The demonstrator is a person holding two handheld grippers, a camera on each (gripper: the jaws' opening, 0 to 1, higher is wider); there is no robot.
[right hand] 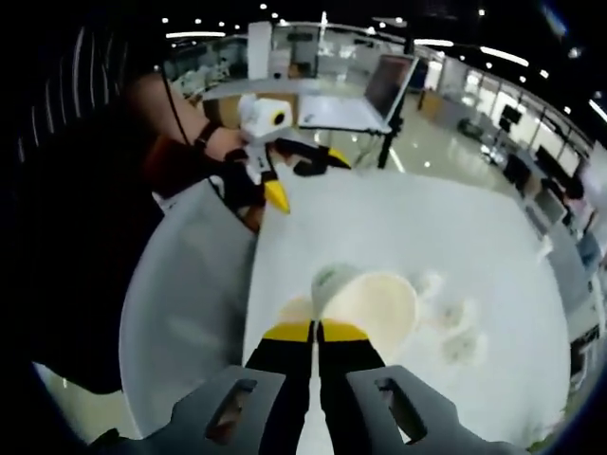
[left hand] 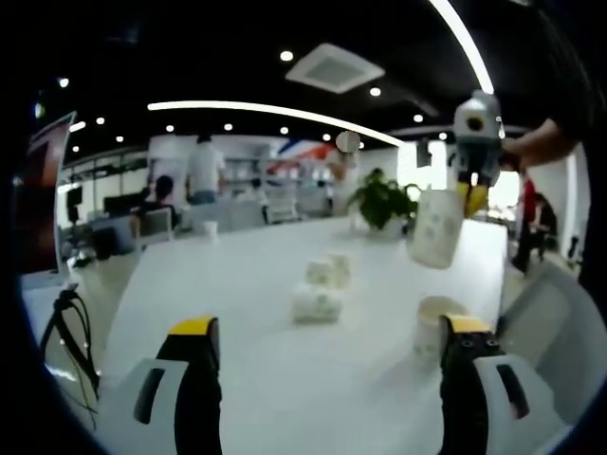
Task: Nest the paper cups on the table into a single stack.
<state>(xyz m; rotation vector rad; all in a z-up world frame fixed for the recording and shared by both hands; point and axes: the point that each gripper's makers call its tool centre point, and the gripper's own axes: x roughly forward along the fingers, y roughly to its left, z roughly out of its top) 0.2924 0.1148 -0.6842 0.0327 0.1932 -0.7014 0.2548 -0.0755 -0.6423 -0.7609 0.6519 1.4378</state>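
In the left gripper view, the left gripper (left hand: 327, 346) sits low over the white table (left hand: 256, 284) with its 2 yellow-tipped jaws spread wide and nothing between them. Just inside the right-hand jaw stands 1 upright paper cup (left hand: 432, 332), mouth up, partly hidden behind that jaw. Further out on the table lie 3 more cups: a toppled cup (left hand: 315, 303) nearest, and a pair of cups (left hand: 327, 270) close together just behind it.

Up at the right, the right gripper (left hand: 474, 185) hangs well above the table, pinching the rim of a lifted cup (left hand: 434, 229) that dangles tilted below it. A potted plant (left hand: 382, 201) stands at the far edge of the table, and people stand and sit in the office beyond.

Over to the right gripper view: the right gripper's jaws are pressed together on the near rim of the lifted cup (right hand: 375, 303), its open mouth facing the camera. The table (right hand: 455, 227) spreads below, with blurred cups (right hand: 453, 327) just right of the held one. The left gripper (right hand: 308, 175) shows at the upper left, jaws apart, held in a person's hand (right hand: 223, 147). A laptop (right hand: 384, 90) stands beyond it.
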